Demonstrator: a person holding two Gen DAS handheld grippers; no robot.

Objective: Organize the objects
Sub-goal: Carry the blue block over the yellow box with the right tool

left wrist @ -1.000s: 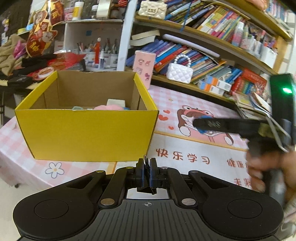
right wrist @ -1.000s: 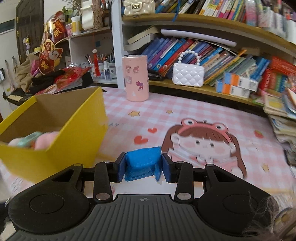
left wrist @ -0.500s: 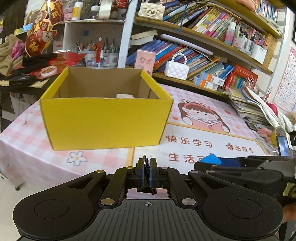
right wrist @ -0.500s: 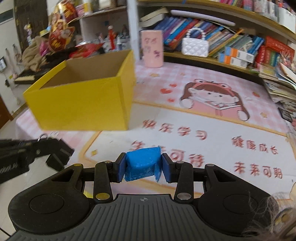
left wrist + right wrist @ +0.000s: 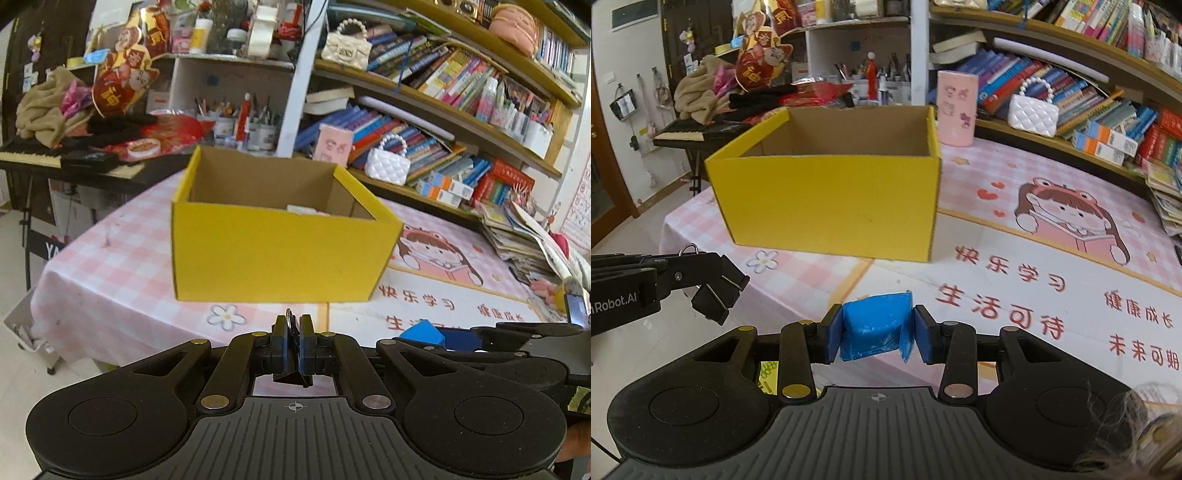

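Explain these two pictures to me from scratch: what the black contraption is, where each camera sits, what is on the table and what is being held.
There is no robot here. A person carries a hand-held gripper in each hand, a two-fingered clamp with a wide-angle camera on it that looks forward along the fingers. The black shape along the bottom of each picture is that tool's own body.

In the left camera's picture, the left hand-held gripper is shut on a small black binder clip. In the right camera's picture, the right hand-held gripper is shut on a soft blue packet. Each tool also shows at the edge of the other's picture.

Both are held above the near edge of a table covered with a pink cartoon cloth. On it stands an open yellow box, with a pink cylinder behind it. A pale item shows inside the box; I cannot tell what it is. Crowded bookshelves fill the background.
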